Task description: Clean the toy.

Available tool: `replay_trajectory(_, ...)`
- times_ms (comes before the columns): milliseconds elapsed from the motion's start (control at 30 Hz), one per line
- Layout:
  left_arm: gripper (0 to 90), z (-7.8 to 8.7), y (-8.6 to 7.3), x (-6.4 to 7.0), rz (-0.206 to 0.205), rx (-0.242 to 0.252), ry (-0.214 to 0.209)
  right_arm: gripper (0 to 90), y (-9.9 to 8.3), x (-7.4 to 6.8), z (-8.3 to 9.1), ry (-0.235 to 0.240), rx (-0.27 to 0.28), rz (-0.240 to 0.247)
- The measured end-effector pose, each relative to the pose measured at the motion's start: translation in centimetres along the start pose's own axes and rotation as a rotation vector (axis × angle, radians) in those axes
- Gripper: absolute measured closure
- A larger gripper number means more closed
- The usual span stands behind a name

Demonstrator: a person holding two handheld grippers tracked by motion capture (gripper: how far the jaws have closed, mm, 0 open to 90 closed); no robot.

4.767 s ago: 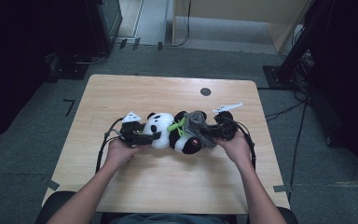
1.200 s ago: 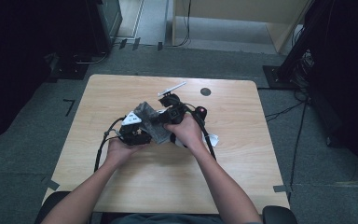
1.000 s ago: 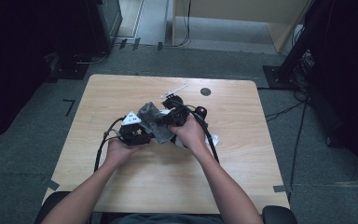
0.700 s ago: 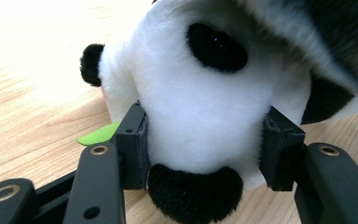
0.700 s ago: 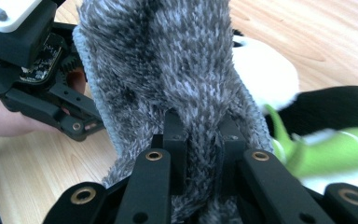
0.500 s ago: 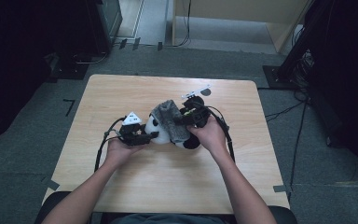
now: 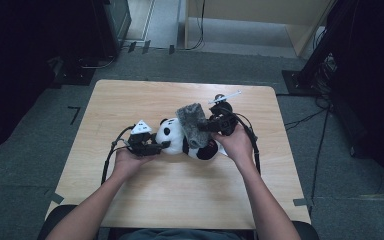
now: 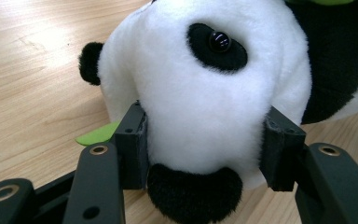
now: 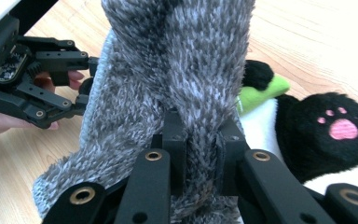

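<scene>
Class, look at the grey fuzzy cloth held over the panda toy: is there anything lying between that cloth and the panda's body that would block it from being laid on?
Nothing visible does. The right tool pinches the grey fuzzy cloth, which drapes directly against the panda. The left tool grips only the panda's head.

Your forearms were bare to the elbow, with no sleeve showing in the high view. Your left gripper was a black frame topped by a pale grey three-cornered plate, and a black cable looped out from it and back toward your wrist. Your right gripper was black too, carried a thin white bar on top, and trailed a black cable along your forearm. Up close, both had flat black linkage arms pinned with brass-coloured rivets and small dark screw holes, ending in blocky black jaws.
</scene>
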State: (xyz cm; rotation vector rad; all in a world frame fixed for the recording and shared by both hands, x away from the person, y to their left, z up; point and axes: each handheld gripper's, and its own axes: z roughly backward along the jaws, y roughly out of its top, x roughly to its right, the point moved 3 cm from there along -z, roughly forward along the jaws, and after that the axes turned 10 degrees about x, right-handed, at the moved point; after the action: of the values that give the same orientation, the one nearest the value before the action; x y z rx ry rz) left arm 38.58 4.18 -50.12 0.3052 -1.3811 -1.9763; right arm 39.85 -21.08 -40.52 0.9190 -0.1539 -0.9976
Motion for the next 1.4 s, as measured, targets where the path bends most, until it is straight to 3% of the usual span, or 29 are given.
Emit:
replay_trajectory(133,44.7,0.0,0.0,0.0,-0.001,0.0,0.0,79.1,0.2,0.1,0.5,0.008,0.016,-0.022)
replay_trajectory(200,44.6,0.0,0.0,0.0,0.007,0.003,-0.003,79.0,0.7,-0.7,1.3,0.055,0.052,-0.037)
replay_trajectory(333,44.5,0.0,0.0,-0.1,0.013,0.002,-0.003,79.0,1.7,-2.7,1.7,0.136,0.09,-0.017)
replay_trajectory(400,44.4,0.0,0.0,-0.1,0.014,0.001,-0.003,79.0,1.9,-3.3,1.7,0.147,0.093,-0.006)
replay_trajectory(433,44.4,0.0,0.0,-0.1,0.014,0.0,-0.003,79.0,2.2,-4.4,1.4,0.17,0.097,0.011)
replay_trajectory(500,44.4,0.0,0.0,-0.1,0.014,0.0,-0.002,79.0,2.3,-4.8,1.2,0.18,0.095,0.014)
replay_trajectory(567,44.3,0.0,0.0,-0.1,0.014,0.002,-0.002,79.0,2.6,-6.5,0.2,0.207,0.085,0.04)
replay_trajectory(733,44.2,0.1,0.0,-0.1,0.014,0.001,-0.001,79.0,2.2,-8.2,-2.1,0.226,0.046,0.05)
replay_trajectory(800,44.2,0.0,0.0,-0.1,0.013,0.002,0.001,79.0,2.1,-8.3,-2.5,0.222,0.039,0.055)
replay_trajectory(833,44.2,0.1,0.0,-0.1,0.013,0.001,0.001,79.0,1.6,-8.1,-3.9,0.198,0.014,0.06)
replay_trajectory(900,44.2,0.1,0.0,-0.1,0.019,0.002,-0.001,79.0,1.4,-7.8,-4.5,0.175,0.0,0.062)
replay_trajectory(933,44.2,0.0,0.0,-0.1,0.017,0.003,-0.002,79.0,0.9,-7.2,-5.4,0.126,-0.035,0.067)
replay_trajectory(967,44.2,0.0,0.0,-0.1,0.017,0.003,-0.002,79.0,0.9,-7.2,-5.4,0.126,-0.035,0.067)
replay_trajectory(1000,44.3,0.0,0.0,-0.1,0.016,0.002,-0.003,79.1,0.3,-6.4,-5.9,0.086,-0.05,0.081)
replay_trajectory(1067,44.3,0.0,0.0,-0.1,0.015,0.002,-0.004,79.2,0.1,-6.2,-6.0,0.083,-0.048,0.083)
replay_trajectory(1100,44.3,0.0,0.0,-0.1,0.014,0.002,-0.005,79.5,-0.2,-5.6,-5.8,0.102,-0.036,0.056)
replay_trajectory(1400,44.4,0.0,0.0,-0.1,0.017,0.001,-0.008,79.9,-0.9,-4.7,-4.6,0.119,-0.045,0.085)
